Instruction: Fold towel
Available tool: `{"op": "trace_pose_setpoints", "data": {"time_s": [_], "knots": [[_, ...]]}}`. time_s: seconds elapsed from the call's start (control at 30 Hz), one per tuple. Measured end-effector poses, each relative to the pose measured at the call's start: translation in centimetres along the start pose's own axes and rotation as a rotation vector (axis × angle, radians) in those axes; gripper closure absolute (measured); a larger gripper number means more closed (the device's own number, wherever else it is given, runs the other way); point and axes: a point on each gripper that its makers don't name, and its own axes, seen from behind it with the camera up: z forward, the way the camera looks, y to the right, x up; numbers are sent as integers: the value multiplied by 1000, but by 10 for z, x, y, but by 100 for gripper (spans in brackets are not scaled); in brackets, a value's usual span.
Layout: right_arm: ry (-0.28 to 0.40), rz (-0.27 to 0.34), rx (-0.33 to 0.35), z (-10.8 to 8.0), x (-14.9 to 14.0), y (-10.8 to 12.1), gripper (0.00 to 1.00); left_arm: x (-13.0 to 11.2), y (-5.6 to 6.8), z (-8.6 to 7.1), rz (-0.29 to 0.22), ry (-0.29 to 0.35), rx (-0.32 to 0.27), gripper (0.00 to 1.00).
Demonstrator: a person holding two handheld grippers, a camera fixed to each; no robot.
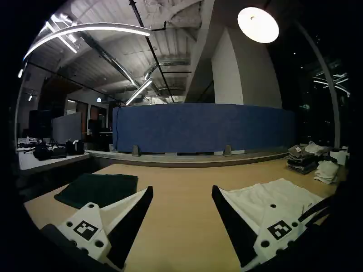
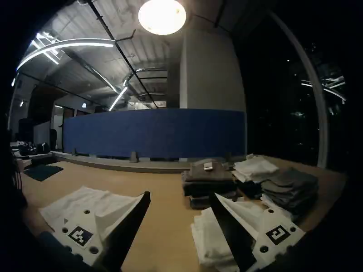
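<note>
A white towel [image 1: 277,195] lies spread flat on the wooden table [image 1: 181,199], partly behind the right finger of my left gripper [image 1: 182,194]. That gripper is open and holds nothing, hovering just above the tabletop. The same white towel [image 2: 86,199] appears low on the left in the right gripper view, behind the left finger of my right gripper [image 2: 180,199]. My right gripper is open too, with bare table between its fingers. A small white folded towel [image 2: 211,235] lies by its right finger.
A dark green folded towel [image 1: 97,188] sits at the table's left. Stacks of grey and white folded towels [image 2: 254,181] stand at the right end. A blue partition [image 1: 199,127] runs along the back edge. A side desk with dark gear [image 1: 50,152] is at the far left.
</note>
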Motion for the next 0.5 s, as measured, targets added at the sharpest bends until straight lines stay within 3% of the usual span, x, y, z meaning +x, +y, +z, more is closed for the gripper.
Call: {"op": "trace_pose_setpoints", "data": {"time_s": [0.5], "knots": [[0,0,0,1,1,0,0,1,1,-1,0,0,0,4]]}}
